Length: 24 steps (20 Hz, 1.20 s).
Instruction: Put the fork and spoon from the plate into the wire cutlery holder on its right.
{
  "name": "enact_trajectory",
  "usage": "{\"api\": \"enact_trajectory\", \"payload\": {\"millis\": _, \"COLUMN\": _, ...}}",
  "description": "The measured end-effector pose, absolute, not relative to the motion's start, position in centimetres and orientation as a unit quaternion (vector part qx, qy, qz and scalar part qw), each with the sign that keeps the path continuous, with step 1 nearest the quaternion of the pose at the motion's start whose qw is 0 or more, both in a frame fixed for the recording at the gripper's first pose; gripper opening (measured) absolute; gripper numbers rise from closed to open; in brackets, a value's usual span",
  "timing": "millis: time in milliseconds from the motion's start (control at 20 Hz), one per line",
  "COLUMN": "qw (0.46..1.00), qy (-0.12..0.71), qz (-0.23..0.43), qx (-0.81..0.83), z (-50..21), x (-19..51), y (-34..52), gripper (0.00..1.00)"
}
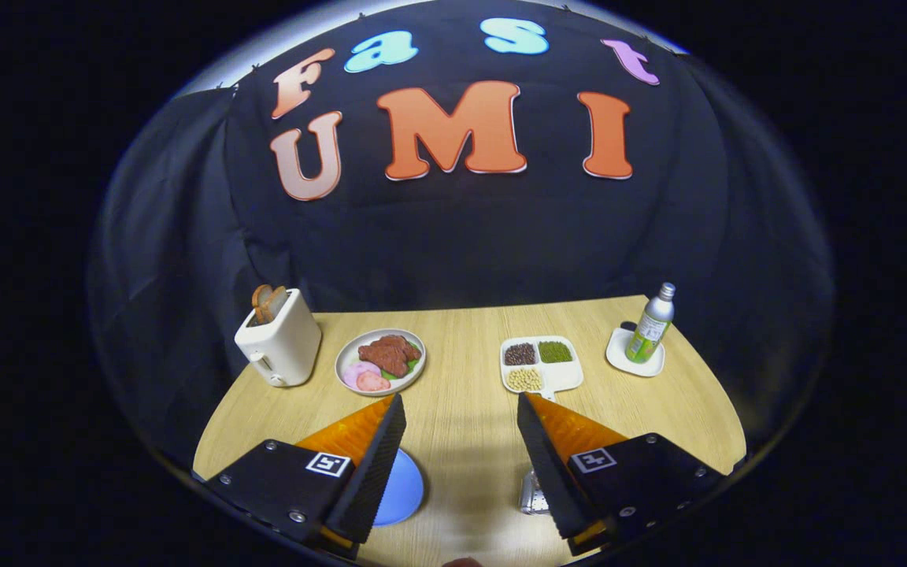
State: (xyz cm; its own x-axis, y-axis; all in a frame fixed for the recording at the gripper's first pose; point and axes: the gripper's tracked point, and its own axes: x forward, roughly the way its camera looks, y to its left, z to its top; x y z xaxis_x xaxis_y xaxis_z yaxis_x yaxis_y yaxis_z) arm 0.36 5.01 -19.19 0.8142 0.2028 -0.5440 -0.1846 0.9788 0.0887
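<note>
Gripper point(461, 405) fingers apart over table point(469, 441)

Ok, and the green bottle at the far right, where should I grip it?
Probably its mid body, coming in level from the near side: the bottle stands upright on a white coaster, and its body is round and slim. The gripper is open and holds nothing, so its fingers should fit around it.
</note>
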Motion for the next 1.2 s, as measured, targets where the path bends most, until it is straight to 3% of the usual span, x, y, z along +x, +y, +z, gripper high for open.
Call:
{"api": "enact_trajectory", "payload": {"millis": 250, "qw": 0.957, "qy": 0.253, "qz": 0.142, "qx": -0.014, "z": -19.8, "x": -1.2, "y": 10.2, "gripper": 0.86}}
{"api": "enact_trajectory", "payload": {"millis": 500, "qw": 0.944, "qy": 0.277, "qz": 0.178, "qx": -0.023, "z": -22.6, "x": -2.8, "y": 15.2, "gripper": 0.87}}
{"api": "enact_trajectory", "payload": {"millis": 850, "qw": 0.908, "qy": 0.366, "qz": 0.200, "qx": -0.042, "z": -29.1, "x": -6.1, "y": 18.6, "gripper": 0.86}}
{"api": "enact_trajectory", "payload": {"millis": 1200, "qw": 0.838, "qy": 0.502, "qz": 0.204, "qx": -0.068, "z": -36.3, "x": -10.7, "y": 19.9, "gripper": 0.87}}
